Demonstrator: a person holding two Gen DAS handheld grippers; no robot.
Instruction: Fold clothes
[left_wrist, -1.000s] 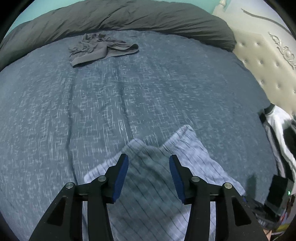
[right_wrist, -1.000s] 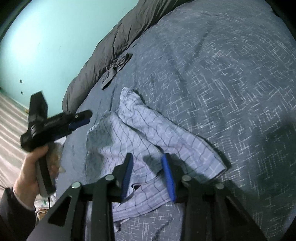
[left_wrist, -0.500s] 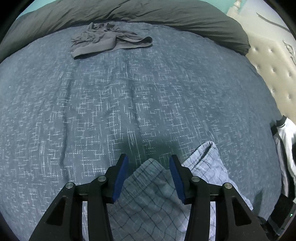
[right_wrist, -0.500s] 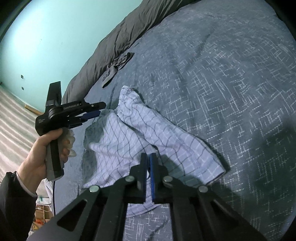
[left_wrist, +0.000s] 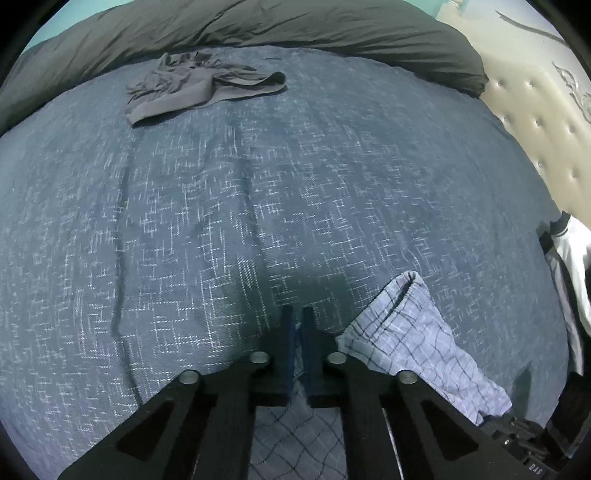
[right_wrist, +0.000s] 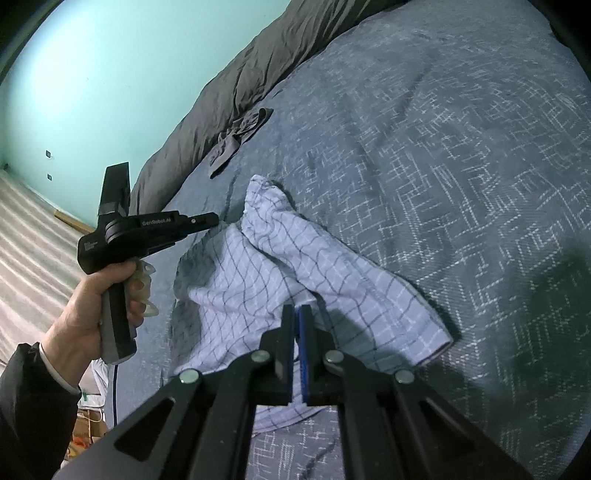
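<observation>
Light blue checked shorts (right_wrist: 295, 266) lie crumpled on the blue bedspread; they also show in the left wrist view (left_wrist: 417, 343). My right gripper (right_wrist: 297, 314) is shut on the shorts' near edge. My left gripper (left_wrist: 298, 317) is shut on the shorts' edge, with checked cloth showing between and under its fingers; in the right wrist view it (right_wrist: 212, 220) is held by a hand at the shorts' left side. A grey garment (left_wrist: 199, 86) lies crumpled at the far side of the bed, also in the right wrist view (right_wrist: 236, 138).
The blue patterned bedspread (left_wrist: 258, 184) fills both views. A dark grey duvet (left_wrist: 295, 29) is rolled along the far edge. A cream tufted headboard (left_wrist: 535, 122) stands at the right. A black-and-white garment (left_wrist: 570, 266) hangs off the right side. A teal wall (right_wrist: 110, 74) and striped floor are left.
My left gripper has closed from open onto the shorts' edge and moved forward. My right gripper closed on the shorts about half a second ago and stays shut.
</observation>
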